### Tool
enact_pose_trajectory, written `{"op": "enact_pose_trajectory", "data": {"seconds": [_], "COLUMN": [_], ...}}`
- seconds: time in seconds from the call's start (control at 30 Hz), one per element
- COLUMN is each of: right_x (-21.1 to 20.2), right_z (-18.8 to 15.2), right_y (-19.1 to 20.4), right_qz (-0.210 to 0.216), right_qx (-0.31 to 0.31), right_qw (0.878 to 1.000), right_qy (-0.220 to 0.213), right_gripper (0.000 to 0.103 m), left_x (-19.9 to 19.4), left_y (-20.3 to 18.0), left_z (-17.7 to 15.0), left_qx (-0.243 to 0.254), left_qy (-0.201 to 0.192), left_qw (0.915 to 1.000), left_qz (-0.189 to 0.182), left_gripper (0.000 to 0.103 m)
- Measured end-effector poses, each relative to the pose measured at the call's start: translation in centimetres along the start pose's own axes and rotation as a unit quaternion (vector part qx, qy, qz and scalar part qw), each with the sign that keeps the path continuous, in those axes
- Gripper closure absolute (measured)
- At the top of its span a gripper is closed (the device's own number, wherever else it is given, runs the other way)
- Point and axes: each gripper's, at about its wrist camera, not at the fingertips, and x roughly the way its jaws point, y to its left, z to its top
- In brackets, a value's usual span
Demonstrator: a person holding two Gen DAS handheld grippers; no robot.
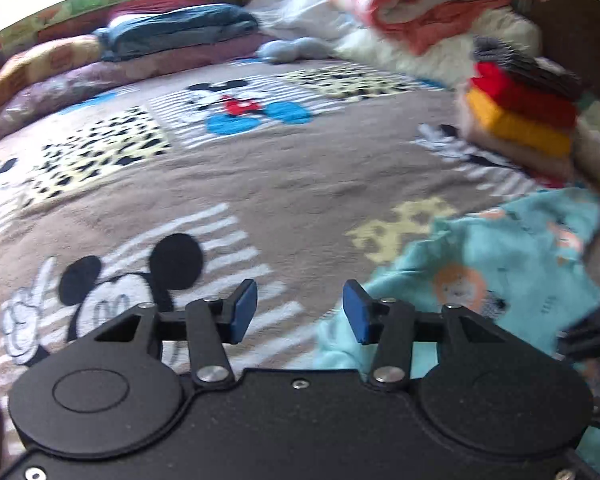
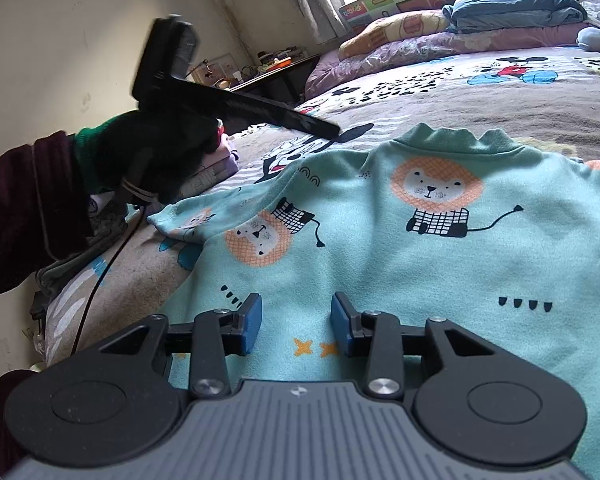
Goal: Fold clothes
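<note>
A teal child's top with orange lion prints [image 2: 440, 232] lies spread on the Mickey Mouse blanket [image 1: 260, 168], collar toward the far side. My right gripper [image 2: 296, 326] is open and empty, just above the top's near part. My left gripper [image 1: 300, 312] is open and empty over the blanket, with the teal top [image 1: 512, 264] to its right. In the right wrist view the left gripper's black body [image 2: 204, 96] is held up in a gloved hand [image 2: 148, 152] beyond the top's left sleeve [image 2: 188, 220].
A stack of folded red, yellow and pink clothes [image 1: 520, 120] stands at the right. A coral and white bundle [image 1: 412, 4] and a folded blue item on pillows [image 1: 172, 32] lie at the bed's far end. A cable [image 2: 100, 276] hangs by the bed's left edge.
</note>
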Motion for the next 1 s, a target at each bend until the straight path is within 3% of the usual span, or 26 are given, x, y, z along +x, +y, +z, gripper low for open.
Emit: {"op": "enact_pose_trajectory", "data": {"seconds": [0.2, 0.33, 0.37, 0.43, 0.5, 0.53, 0.57, 0.63, 0.7, 0.83, 0.9, 1.0], "right_x": [0.0, 0.0, 0.0, 0.0, 0.0, -0.1, -0.1, 0.0, -0.1, -0.1, -0.1, -0.1], "right_z": [0.0, 0.0, 0.0, -0.1, -0.1, -0.1, -0.1, -0.1, -0.2, -0.2, -0.1, -0.1], "right_y": [0.0, 0.0, 0.0, 0.0, 0.0, 0.0, 0.0, 0.0, 0.0, 0.0, -0.1, -0.1], "right_qz": [0.001, 0.002, 0.003, 0.003, 0.004, 0.004, 0.004, 0.005, 0.006, 0.006, 0.006, 0.006], "right_qx": [0.001, 0.001, 0.001, 0.001, 0.001, 0.001, 0.001, 0.002, 0.003, 0.003, 0.003, 0.002], "right_qw": [1.000, 1.000, 1.000, 1.000, 1.000, 1.000, 1.000, 1.000, 1.000, 1.000, 1.000, 1.000], "right_qy": [0.000, 0.000, 0.000, 0.000, 0.000, 0.000, 0.000, 0.000, 0.000, 0.000, 0.000, 0.000], "right_gripper": [0.063, 0.062, 0.062, 0.062, 0.062, 0.062, 0.062, 0.061, 0.061, 0.061, 0.061, 0.061], "left_x": [2.5, 3.8, 3.7, 3.4, 3.7, 4.1, 4.9, 6.1, 5.7, 2.4, 0.8, 0.7], "left_y": [-2.8, -3.6, -3.5, -2.2, 0.6, 1.8, 2.6, 4.0, 4.4, 4.8, 3.7, 0.2], "left_z": [0.0, -0.3, -0.3, 0.4, 1.1, 1.1, 1.1, 0.9, 0.7, 0.8, 1.0, 1.8], "left_qx": [0.079, 0.123, 0.125, 0.091, -0.010, -0.040, -0.057, -0.085, -0.092, -0.106, -0.091, -0.028], "left_qy": [0.040, 0.070, 0.079, 0.086, 0.090, 0.083, 0.092, 0.104, 0.091, 0.015, -0.015, -0.016], "left_qw": [0.9953, 0.9882, 0.9861, 0.9853, 0.9737, 0.9719, 0.9760, 0.9795, 0.9828, 0.9891, 0.9890, 0.9893], "left_qz": [-0.039, -0.060, -0.075, -0.117, -0.209, -0.217, -0.189, -0.150, -0.132, -0.101, -0.115, -0.142], "left_gripper": [0.058, 0.095, 0.096, 0.097, 0.097, 0.096, 0.097, 0.071, 0.061, 0.065, 0.065, 0.065]}}
